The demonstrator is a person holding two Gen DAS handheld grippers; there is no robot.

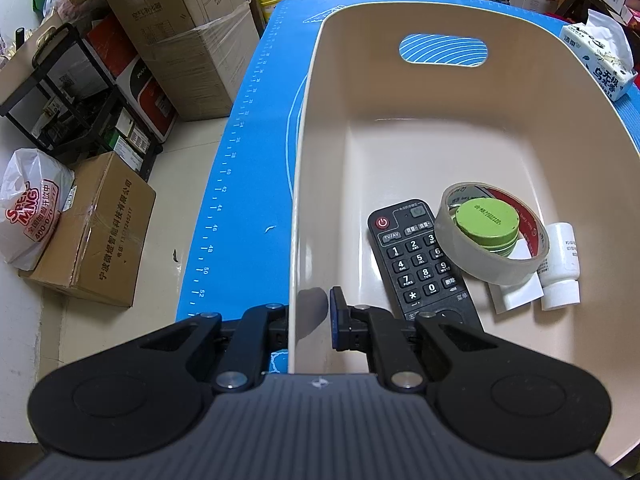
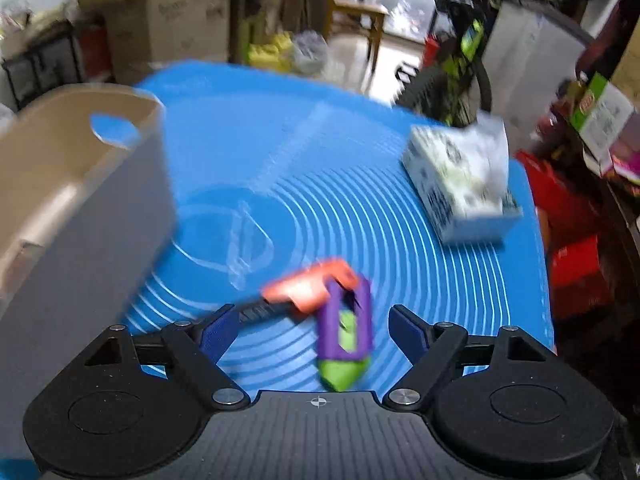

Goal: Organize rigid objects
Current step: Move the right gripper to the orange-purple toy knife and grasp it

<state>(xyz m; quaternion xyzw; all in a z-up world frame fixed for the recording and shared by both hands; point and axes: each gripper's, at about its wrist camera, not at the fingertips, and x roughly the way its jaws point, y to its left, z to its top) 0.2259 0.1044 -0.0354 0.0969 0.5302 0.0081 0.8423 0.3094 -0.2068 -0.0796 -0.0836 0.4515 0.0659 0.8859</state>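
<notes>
In the left wrist view my left gripper (image 1: 310, 320) is shut on the near left wall of the beige bin (image 1: 320, 128), one finger outside and one inside. In the bin lie a black remote (image 1: 416, 258), a tape roll (image 1: 490, 236) around a green round tin (image 1: 486, 220), a white bottle (image 1: 562, 264) and a white flat piece (image 1: 518, 288). The right wrist view is blurred. My right gripper (image 2: 316, 332) stands open above the blue mat (image 2: 360, 220). A purple and green toy (image 2: 346, 336) lies between its fingers, untouched, beside an orange-handled tool (image 2: 308, 288).
A tissue pack (image 2: 460, 184) sits at the mat's far right, also the tissue pack (image 1: 596, 60) past the bin. The bin (image 2: 80, 200) stands left of the right gripper. Cardboard boxes (image 1: 92, 232), a black rack (image 1: 76, 100) and a bag lie on the floor left of the table.
</notes>
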